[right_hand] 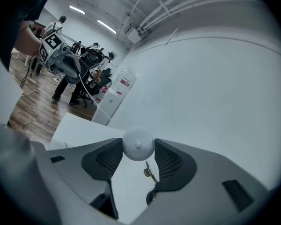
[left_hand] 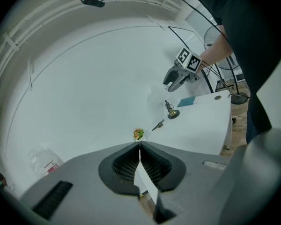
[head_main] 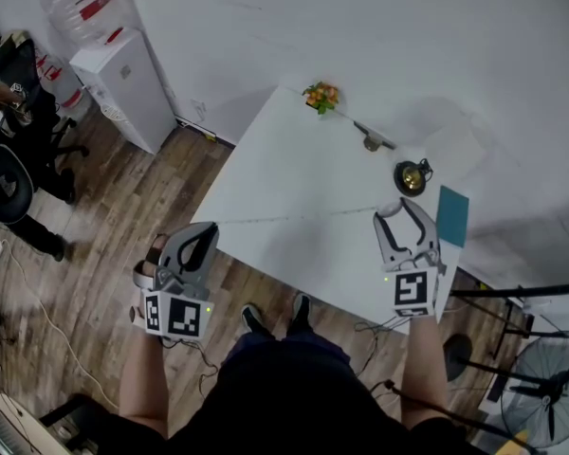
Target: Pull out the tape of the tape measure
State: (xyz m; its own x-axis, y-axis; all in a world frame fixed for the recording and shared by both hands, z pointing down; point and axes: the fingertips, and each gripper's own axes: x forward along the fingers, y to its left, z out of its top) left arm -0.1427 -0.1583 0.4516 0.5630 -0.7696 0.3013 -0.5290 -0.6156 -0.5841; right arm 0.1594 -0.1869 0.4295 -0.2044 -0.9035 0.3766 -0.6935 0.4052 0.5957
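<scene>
My right gripper (head_main: 398,209) is over the near right part of the white table (head_main: 294,173), shut on a small round white tape measure (right_hand: 138,144) whose case sits between both pads. A thin white tape (right_hand: 92,100) runs from it across to my left gripper (head_main: 207,231), which hangs off the table's near left edge over the wooden floor. The left jaws stand shut with the tape's end pinched between the pads (left_hand: 131,161). In the left gripper view the right gripper (left_hand: 174,78) shows far across the table.
On the table's far right stand a brass bell-like piece (head_main: 410,177), a teal card (head_main: 451,215), a small grey tool (head_main: 372,138) and an orange-and-green plant (head_main: 321,94). A water cooler (head_main: 123,83) stands at the left, a fan (head_main: 541,387) at the lower right.
</scene>
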